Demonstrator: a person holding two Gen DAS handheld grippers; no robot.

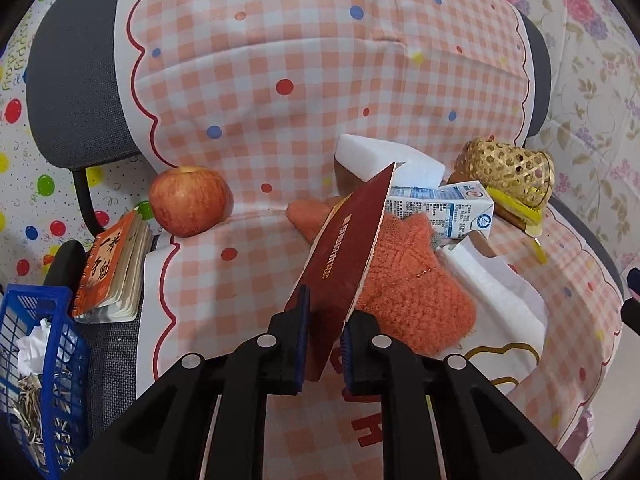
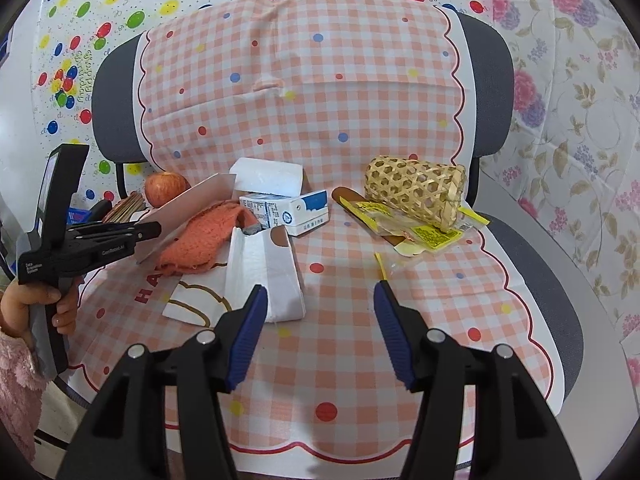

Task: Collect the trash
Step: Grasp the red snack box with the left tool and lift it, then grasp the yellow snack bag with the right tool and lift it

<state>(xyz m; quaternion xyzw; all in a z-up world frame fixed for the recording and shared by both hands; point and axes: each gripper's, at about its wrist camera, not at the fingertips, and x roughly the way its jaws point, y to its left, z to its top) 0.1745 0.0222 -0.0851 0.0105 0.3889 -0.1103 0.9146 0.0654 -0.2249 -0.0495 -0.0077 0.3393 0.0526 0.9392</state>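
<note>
1. Two hand-held grippers are seen over a chair draped in a checked cloth.
2. The left gripper is pinched on a dark red card; both blue pads press its lower edge, and the card is held tilted, rising ahead of the jaws.
3. In the right wrist view, the left gripper is seen from the side at far left, carried by a hand with a pink fuzzy sleeve below it.
4. The right gripper is spread, with nothing between its pads; bare cloth lies ahead of it.
5. Ahead of the left gripper, behind the card, an orange knitted item lies on the seat, touching a milk carton beyond it.
6. A white foam block stands behind the carton.
7. A woven bamboo basket lies on its side to the far right of the left gripper, resting on yellow wrappers.
8. A white paper bag is found just ahead-left of the right gripper's left finger.
9. An apple sits ahead-left of the left gripper, with a small orange notebook nearer on the same side.
10. A blue mesh bin is located at the left gripper's near left; crumpled white paper and other scraps lie inside it.
</note>
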